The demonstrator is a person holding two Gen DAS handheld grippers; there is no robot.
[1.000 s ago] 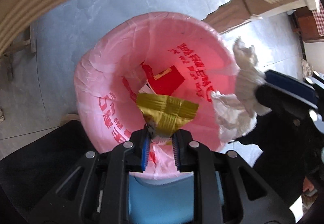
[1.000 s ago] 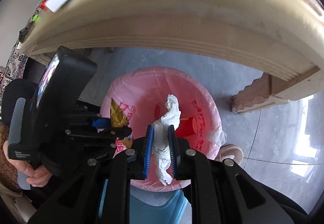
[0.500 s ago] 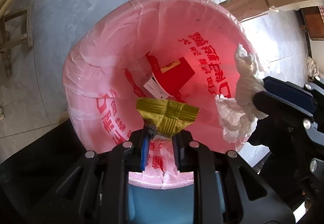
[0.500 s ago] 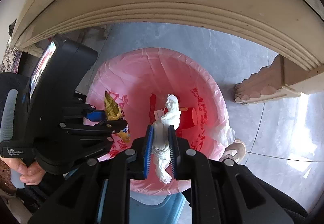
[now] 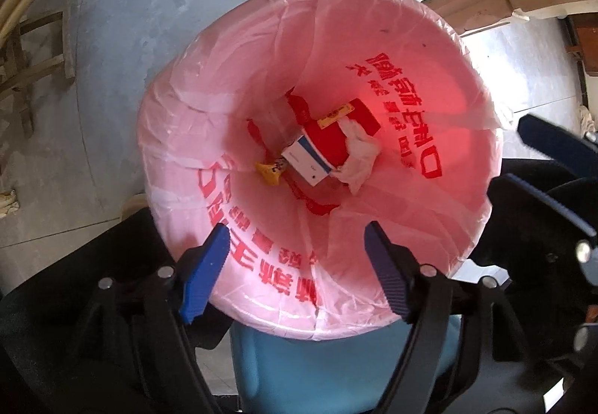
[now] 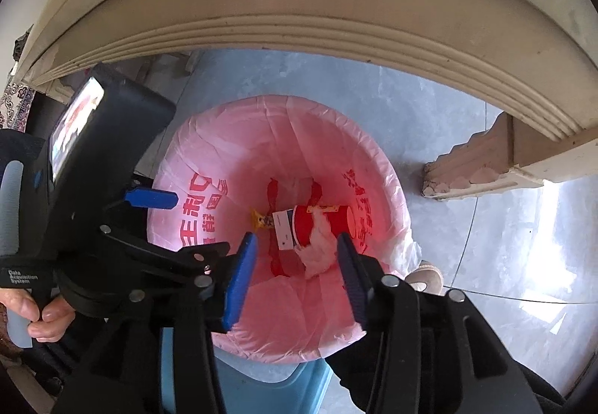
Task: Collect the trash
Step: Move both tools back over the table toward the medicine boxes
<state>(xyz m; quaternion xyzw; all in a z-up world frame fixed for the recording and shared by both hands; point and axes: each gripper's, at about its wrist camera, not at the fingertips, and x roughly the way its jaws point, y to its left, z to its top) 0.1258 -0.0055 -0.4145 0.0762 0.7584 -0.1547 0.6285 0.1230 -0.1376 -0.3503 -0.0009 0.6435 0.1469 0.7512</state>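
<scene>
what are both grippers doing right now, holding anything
Left gripper: open, empty, above the pink-lined trash bin.
Right gripper: open, empty; the crumpled white tissue lies in the bin.

Tissue (image 5: 358,156) and wrapper (image 5: 270,171) lie beside the box (image 5: 329,148) in the bin (image 5: 261,51).

Left gripper (image 5: 297,268): jaws spread wide, nothing between them, above the near rim
Bin liner (image 5: 179,137): pink with red print, folded over a blue bin (image 5: 336,369)
Inside: yellow wrapper (image 5: 270,170), red-and-white carton (image 5: 321,148), crumpled white tissue (image 5: 358,156) touching the carton
Right gripper (image 5: 530,167): at right edge, fingers parted
Floor (image 5: 168,2): grey tile
</scene>
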